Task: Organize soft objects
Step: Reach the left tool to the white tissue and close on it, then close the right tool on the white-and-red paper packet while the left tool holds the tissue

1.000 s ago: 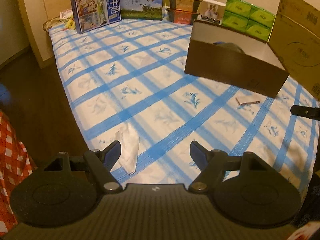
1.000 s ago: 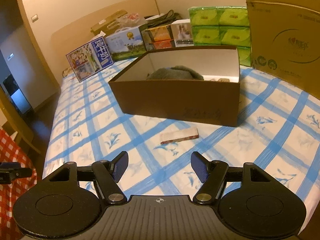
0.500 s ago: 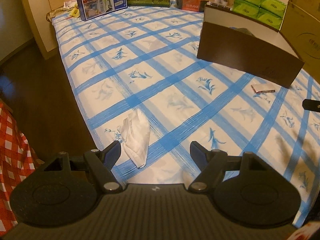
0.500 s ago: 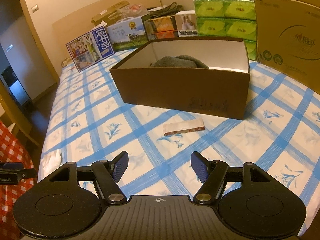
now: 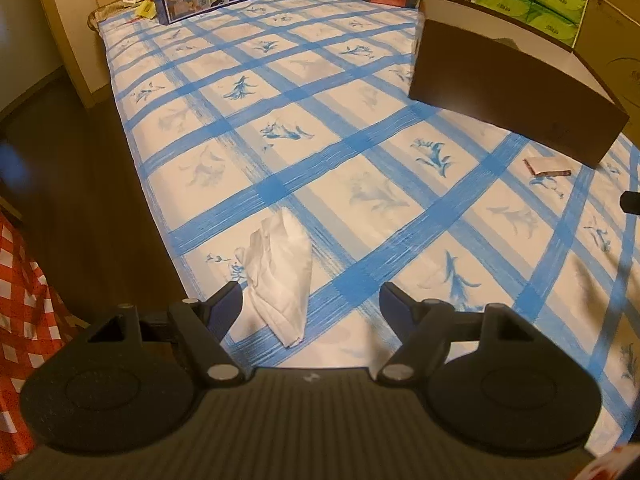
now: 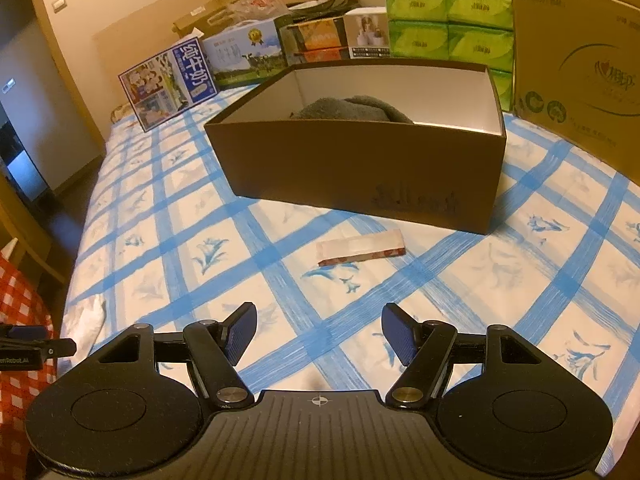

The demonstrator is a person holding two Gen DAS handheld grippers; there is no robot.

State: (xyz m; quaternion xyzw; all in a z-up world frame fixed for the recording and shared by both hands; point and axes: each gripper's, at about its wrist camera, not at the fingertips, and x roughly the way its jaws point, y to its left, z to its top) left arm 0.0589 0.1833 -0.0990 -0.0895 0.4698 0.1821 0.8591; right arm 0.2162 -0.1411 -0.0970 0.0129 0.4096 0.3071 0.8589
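Note:
A crumpled white cloth [image 5: 282,274] lies on the blue-checked bed sheet near its left edge. My left gripper [image 5: 311,306] is open and empty, with the cloth's near end between its fingers. The cloth also shows small in the right wrist view [image 6: 86,318]. A brown open box [image 6: 360,168] sits further back, with a grey towel [image 6: 352,108] inside. A flat folded red-and-white piece [image 6: 360,249] lies in front of the box. My right gripper [image 6: 319,334] is open and empty, short of that piece.
Milk cartons [image 6: 170,82], gift boxes and green tissue packs [image 6: 448,24] line the bed's far end. A large cardboard carton [image 6: 580,60] stands at the right. The bed's left edge drops to a dark floor [image 5: 76,184]. A red-checked cloth [image 5: 20,280] is at the left.
My left gripper has moved forward and lower over the white cloth, which now lies between its fingers. My right gripper has drawn slightly closer to the box. Both stayed open.

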